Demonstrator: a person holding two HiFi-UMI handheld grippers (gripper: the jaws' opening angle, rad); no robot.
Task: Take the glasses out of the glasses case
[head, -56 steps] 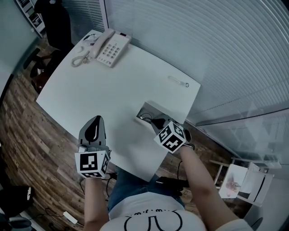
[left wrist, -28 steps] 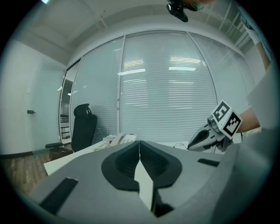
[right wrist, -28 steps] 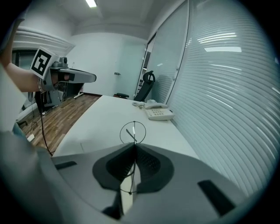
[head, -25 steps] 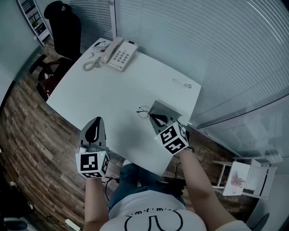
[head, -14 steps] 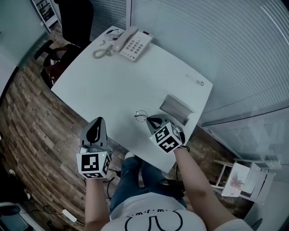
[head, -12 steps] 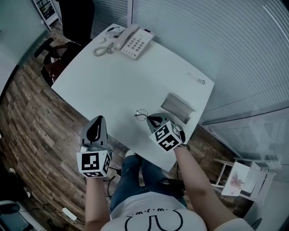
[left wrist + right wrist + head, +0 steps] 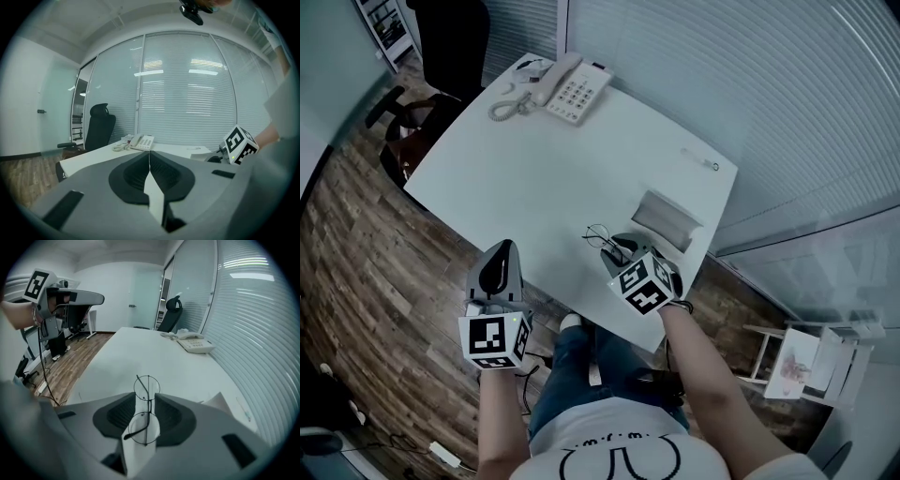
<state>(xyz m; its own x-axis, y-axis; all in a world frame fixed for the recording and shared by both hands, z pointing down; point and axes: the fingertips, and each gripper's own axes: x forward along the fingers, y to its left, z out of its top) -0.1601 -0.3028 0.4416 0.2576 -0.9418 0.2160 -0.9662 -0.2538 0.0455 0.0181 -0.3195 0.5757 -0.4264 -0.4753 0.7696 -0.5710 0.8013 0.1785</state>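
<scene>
Thin round wire glasses [image 7: 598, 234] lie on the white table [image 7: 534, 178], left of the open grey glasses case [image 7: 666, 218]. My right gripper [image 7: 616, 247] points down at them. In the right gripper view the glasses [image 7: 148, 403] sit in the gap of the right gripper [image 7: 146, 397]. Its jaws have just been opening and the pads stand clear of the frame. My left gripper [image 7: 497, 267] hovers off the table's near edge. In its own view the left gripper [image 7: 149, 157] is shut with nothing in it.
A desk phone [image 7: 567, 89] with a coiled cord sits at the table's far corner. A black office chair [image 7: 441, 47] stands beyond it on the wood floor. A small pen-like object [image 7: 698, 159] lies near the glass wall with blinds.
The right gripper brought the glasses out of the case, lowered them to the table left of it, and opened its jaws. The left gripper has barely moved.
</scene>
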